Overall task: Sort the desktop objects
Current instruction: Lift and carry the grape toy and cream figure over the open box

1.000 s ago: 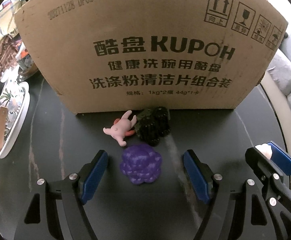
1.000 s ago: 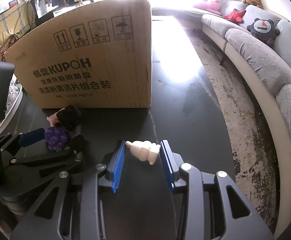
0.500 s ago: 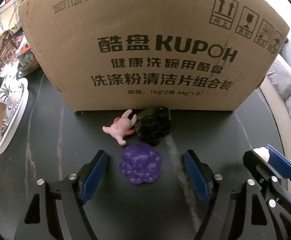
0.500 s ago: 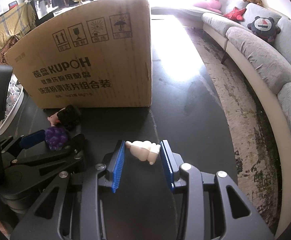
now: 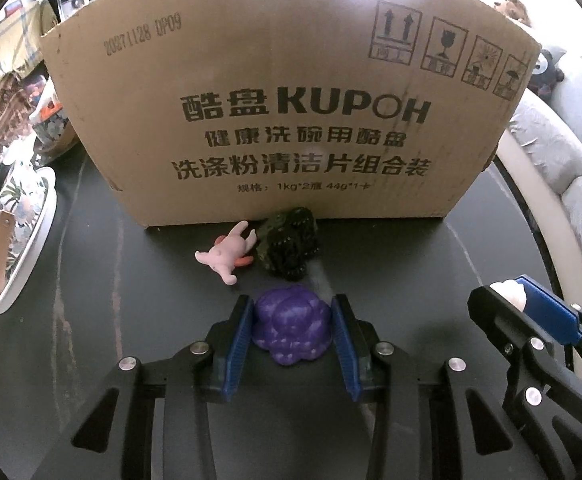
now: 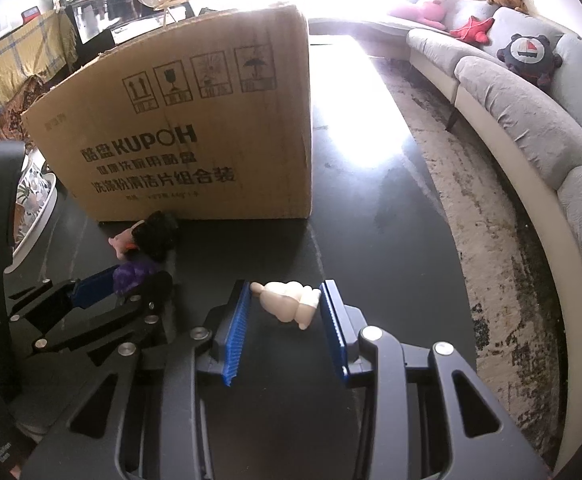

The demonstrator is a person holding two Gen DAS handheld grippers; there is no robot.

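Observation:
A purple grape-cluster toy (image 5: 291, 328) lies on the dark table (image 5: 91, 312). My left gripper (image 5: 291, 304) is closing on it, and both blue pads touch its sides. In the right wrist view my right gripper (image 6: 285, 286) is shut on a cream snowman-like figure (image 6: 287, 302), held crosswise between the pads. That gripper and figure also show at the right edge of the left wrist view. A pink animal toy (image 5: 227, 254) and a dark dinosaur toy (image 5: 289, 244) lie just beyond the grapes, against the cardboard box (image 5: 291, 100).
The tall open cardboard box stands upright close behind the toys. A white floral tray (image 5: 15, 240) sits at the table's left edge, with a patterned bowl (image 5: 49, 132) behind it. A grey sofa (image 6: 531, 120) curves along the right, beyond the table edge.
The left gripper's jaws have come in from wide apart until the pads meet the purple grapes. The right gripper and its cream figure have stayed as they were.

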